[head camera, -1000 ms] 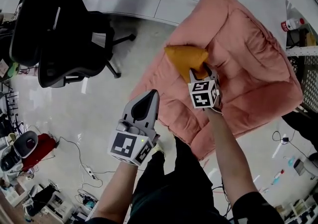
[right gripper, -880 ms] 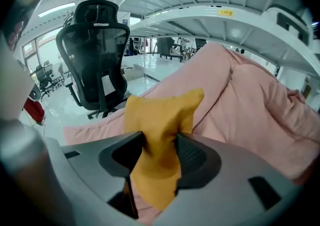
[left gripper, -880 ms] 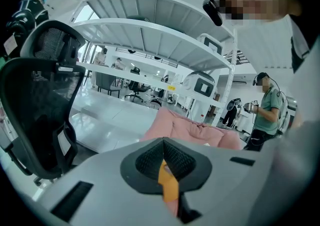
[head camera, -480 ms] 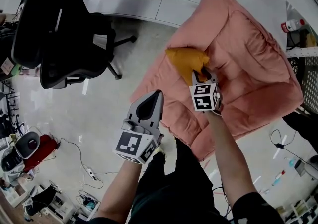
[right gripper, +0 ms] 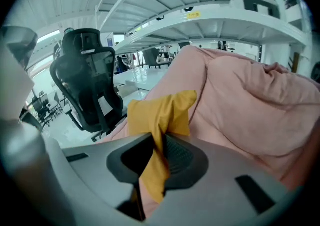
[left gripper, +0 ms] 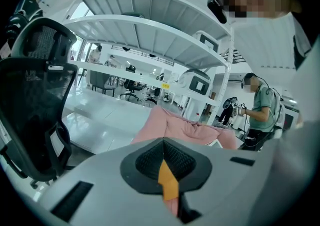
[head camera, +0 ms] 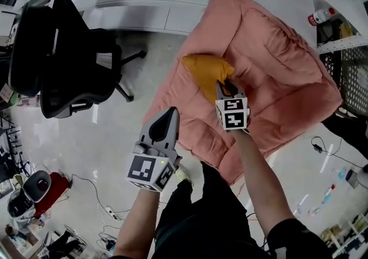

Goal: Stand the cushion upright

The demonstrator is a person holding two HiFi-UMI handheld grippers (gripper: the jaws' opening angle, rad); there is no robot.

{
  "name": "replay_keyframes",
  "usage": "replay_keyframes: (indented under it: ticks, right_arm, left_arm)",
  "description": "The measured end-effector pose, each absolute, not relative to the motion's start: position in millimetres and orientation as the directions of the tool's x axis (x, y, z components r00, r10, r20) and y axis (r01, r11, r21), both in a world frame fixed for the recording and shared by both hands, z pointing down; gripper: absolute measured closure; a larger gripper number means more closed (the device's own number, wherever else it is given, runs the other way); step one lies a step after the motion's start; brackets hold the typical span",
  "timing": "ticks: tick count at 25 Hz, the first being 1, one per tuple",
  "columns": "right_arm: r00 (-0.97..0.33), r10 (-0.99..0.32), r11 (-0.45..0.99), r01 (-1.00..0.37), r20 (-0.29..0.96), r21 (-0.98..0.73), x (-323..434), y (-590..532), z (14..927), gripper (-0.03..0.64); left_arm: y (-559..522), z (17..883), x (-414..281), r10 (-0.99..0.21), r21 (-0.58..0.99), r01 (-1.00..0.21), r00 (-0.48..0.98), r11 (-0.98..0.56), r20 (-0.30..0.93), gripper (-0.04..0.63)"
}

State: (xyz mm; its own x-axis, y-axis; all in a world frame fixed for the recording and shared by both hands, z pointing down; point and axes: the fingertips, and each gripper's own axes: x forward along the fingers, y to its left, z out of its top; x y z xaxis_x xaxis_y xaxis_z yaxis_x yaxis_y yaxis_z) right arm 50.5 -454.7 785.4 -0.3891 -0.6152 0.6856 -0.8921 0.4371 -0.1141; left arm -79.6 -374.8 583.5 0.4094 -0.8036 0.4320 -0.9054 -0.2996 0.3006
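I see the yellow cushion [head camera: 207, 70] lying on the big pink beanbag [head camera: 282, 62]. It sits near the side of the beanbag that faces the black office chair [head camera: 69, 51]. The chair stands on the shiny pale floor [head camera: 92, 137], apart from the beanbag.

My right gripper [head camera: 225, 86] points down at the near end of the cushion. Its jaws are closing and are now only a little way apart. A fold of the yellow cloth runs between them. In the right gripper view the cloth looks pinched at the jaw tips, though one pad is in shadow, so I am not fully sure it presses there. The rest of the cushion bunches up past the tips and leans on the pink beanbag.

My left gripper [head camera: 171, 112] hangs over the floor, just beside the beanbag's near edge. Its jaws are together at the tips and hold nothing. It touches neither the cushion nor the beanbag.
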Motion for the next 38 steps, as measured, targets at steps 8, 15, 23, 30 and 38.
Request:
replay_keyframes:
  ticks: [8, 15, 23, 30, 38]
  right_arm:
    - [-0.394, -0.728, 0.195, -0.904, 0.561, -0.381, 114.1, -462.0, 734.7, 0.554]
    - [-0.328, -0.809, 0.047, -0.863, 0.489, -0.503, 170.5, -456.9, 729.0, 0.555]
    - [-0.255, -0.824, -0.105, -0.809, 0.506, -0.579, 239.8, -441.4, 775.5, 0.558]
    - [-0.358, -0.757, -0.002, -0.835, 0.547, -0.550, 249.5, -432.9, 780.1, 0.560]
    - [-0.373, -0.694, -0.002, -0.854, 0.616, -0.520, 240.5, -427.8, 780.2, 0.563]
  left_arm:
    - [-378.8, 567.5, -46.7, -0.783, 0.293, -0.886, 0.457, -0.359, 0.421, 0.594]
    - [-382.0, 562.4, -20.8, -0.757, 0.285, -0.863, 0.504, -0.418, 0.416, 0.594]
    - [-380.3, 569.4, -2.4, -0.732, 0.281, -0.849, 0.528, -0.447, 0.431, 0.594]
    - [-382.0, 566.7, 4.2, -0.725, 0.284, -0.840, 0.543, -0.463, 0.424, 0.594]
    - [-381.6, 562.4, 7.0, -0.718, 0.282, -0.834, 0.552, -0.475, 0.423, 0.594]
